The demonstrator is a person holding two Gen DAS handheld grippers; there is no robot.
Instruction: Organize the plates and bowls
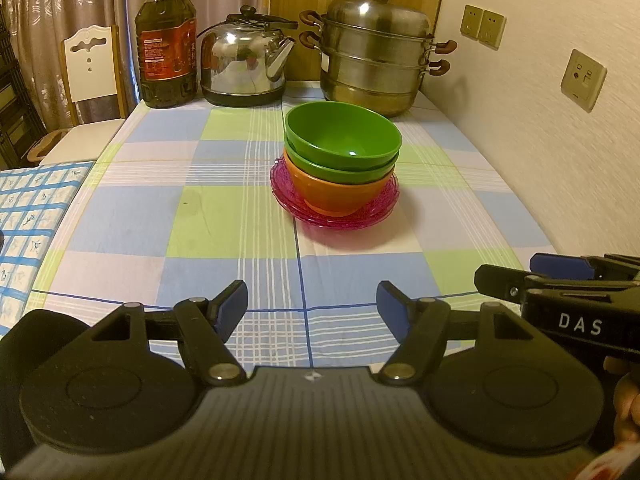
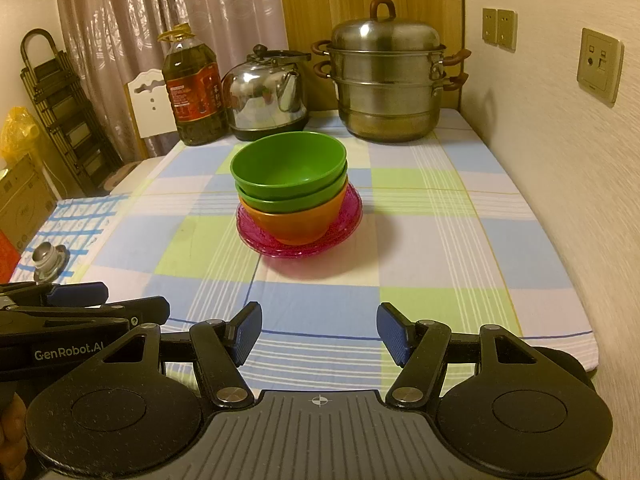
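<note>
Two green bowls (image 1: 343, 140) nest in an orange bowl (image 1: 336, 194) on pink plates (image 1: 340, 216), mid-table toward its far edge. Left gripper (image 1: 312, 304) and right gripper (image 2: 319, 332) hover side by side at the near edge, jaws apart and empty, stack straight ahead, about equally far from both.

Warm, dim indoor light glints on the steamer pot (image 1: 376, 50) at twelve o'clock; fisheye edges bend and darken.

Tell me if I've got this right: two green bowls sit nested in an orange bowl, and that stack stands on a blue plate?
Nearly. The two green bowls do sit nested in the orange bowl, but the plate under the stack is pink, not blue. The right wrist view shows it clearly.
</note>
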